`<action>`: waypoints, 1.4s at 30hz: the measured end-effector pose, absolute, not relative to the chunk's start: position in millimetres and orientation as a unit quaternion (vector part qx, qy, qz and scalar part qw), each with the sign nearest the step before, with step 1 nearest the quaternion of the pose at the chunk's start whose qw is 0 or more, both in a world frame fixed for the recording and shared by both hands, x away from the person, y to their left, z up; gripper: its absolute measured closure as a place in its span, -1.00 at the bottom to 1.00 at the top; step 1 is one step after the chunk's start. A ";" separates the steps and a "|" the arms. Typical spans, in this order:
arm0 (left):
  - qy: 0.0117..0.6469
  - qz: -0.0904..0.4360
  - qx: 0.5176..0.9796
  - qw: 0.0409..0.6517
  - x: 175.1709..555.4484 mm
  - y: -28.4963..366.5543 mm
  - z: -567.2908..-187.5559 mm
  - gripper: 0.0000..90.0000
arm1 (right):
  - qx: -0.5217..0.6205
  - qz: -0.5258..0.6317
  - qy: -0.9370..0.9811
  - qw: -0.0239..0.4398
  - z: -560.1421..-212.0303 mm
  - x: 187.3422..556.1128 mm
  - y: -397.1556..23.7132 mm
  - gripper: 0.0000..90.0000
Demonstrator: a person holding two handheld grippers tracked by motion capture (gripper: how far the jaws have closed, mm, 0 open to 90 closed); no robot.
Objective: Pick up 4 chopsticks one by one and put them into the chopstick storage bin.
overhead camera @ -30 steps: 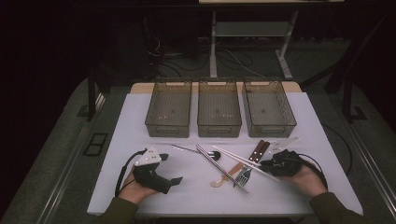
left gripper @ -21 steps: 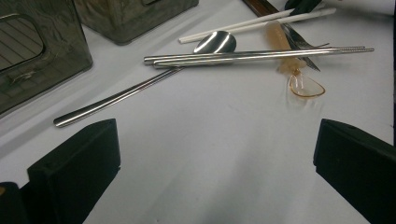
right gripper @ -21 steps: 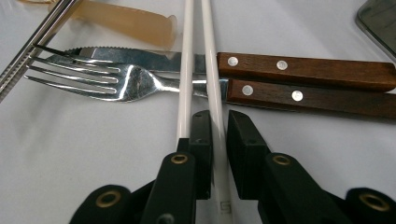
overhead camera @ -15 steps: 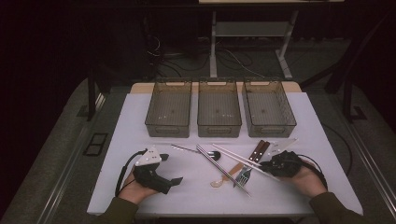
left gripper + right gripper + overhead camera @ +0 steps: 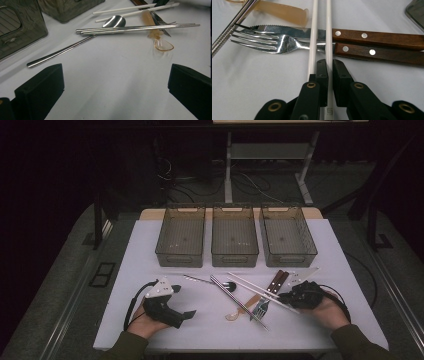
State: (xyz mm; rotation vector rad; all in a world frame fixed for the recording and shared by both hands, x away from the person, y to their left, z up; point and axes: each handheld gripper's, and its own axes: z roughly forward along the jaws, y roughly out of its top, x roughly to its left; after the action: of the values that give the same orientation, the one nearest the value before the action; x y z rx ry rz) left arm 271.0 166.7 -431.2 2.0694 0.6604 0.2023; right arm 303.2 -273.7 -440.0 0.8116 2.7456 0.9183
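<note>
High view: I have the right gripper [image 5: 286, 296] down at the near right of the table [image 5: 210, 330], its tip at the end of the white chopsticks [image 5: 252, 284], which run away to the upper left across the cutlery pile. The left gripper [image 5: 185, 314] rests on bare table at the near left, well apart from everything. Three empty bins [image 5: 233, 242] stand in a row at the far side.

Left gripper view: its jaws stand wide apart with nothing between them, just white table. Ahead lie the metal chopsticks [image 5: 135, 28], a steel spoon [image 5: 75, 47] and an amber plastic spoon [image 5: 156, 35], none near the pads.

Right gripper view: the jaws have just been closing and are now pinched on one white chopstick [image 5: 328, 32], which runs straight up between the pads. The second white chopstick [image 5: 313, 37] lies just outside the left jaw, touching or nearly touching it, not gripped. Both sticks cross over the fork [image 5: 274, 42] and the knife [image 5: 372, 36], wood handles to the right.

Risks, my read: only one stick is caught, so a lift likely leaves its mate behind or drags it sideways. The grip sits near the stick's end, so the long free part may swing or droop and slip through the pads. Rising, it could also nudge the fork underneath.
</note>
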 end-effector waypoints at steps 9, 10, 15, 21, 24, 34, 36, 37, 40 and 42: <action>0.267 0.080 0.843 0.461 270.8 166.2 -432.1 -1.00 | 0.276 0.332 0.900 0.064 -434.0 303.2 -279.6 0.87; 0.267 0.079 0.843 0.461 270.8 165.8 -432.7 -1.00 | 0.277 0.333 0.899 0.064 -433.4 302.8 -279.5 0.87; 0.268 0.077 0.843 0.459 271.3 166.0 -434.1 -1.00 | 0.277 0.347 0.894 0.062 -429.5 302.6 -281.2 0.87; 0.270 0.078 0.842 0.460 271.8 166.4 -434.9 -1.00 | 0.286 0.371 0.882 0.060 -420.4 302.7 -283.5 0.86; 0.272 0.078 0.842 0.460 271.5 166.8 -434.5 -1.00 | 0.284 0.380 0.878 0.062 -415.4 301.9 -283.4 0.87; 0.273 0.075 0.843 0.458 272.9 165.5 -436.2 -1.00 | 0.289 0.398 0.869 0.060 -409.4 305.6 -280.5 0.86; 0.272 0.076 0.843 0.458 272.3 165.5 -435.9 -1.00 | 0.288 0.401 0.867 0.061 -407.6 307.1 -278.2 0.86; 0.271 0.077 0.842 0.460 272.1 165.7 -435.6 -1.00 | 0.287 0.404 0.866 0.061 -405.8 308.1 -276.5 0.86; 0.272 0.079 0.840 0.462 272.5 166.0 -435.5 -1.00 | 0.287 0.412 0.862 0.064 -402.3 310.9 -273.5 0.86; 0.271 0.078 0.841 0.461 272.2 165.4 -435.9 -1.00 | 0.288 0.419 0.859 0.063 -399.9 313.4 -271.6 0.87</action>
State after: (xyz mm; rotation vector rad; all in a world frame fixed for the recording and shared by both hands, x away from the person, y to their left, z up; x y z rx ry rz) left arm 272.2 165.4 -435.9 2.0690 0.6674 0.1924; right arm 313.4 -271.6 -399.9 0.8706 2.5937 1.2659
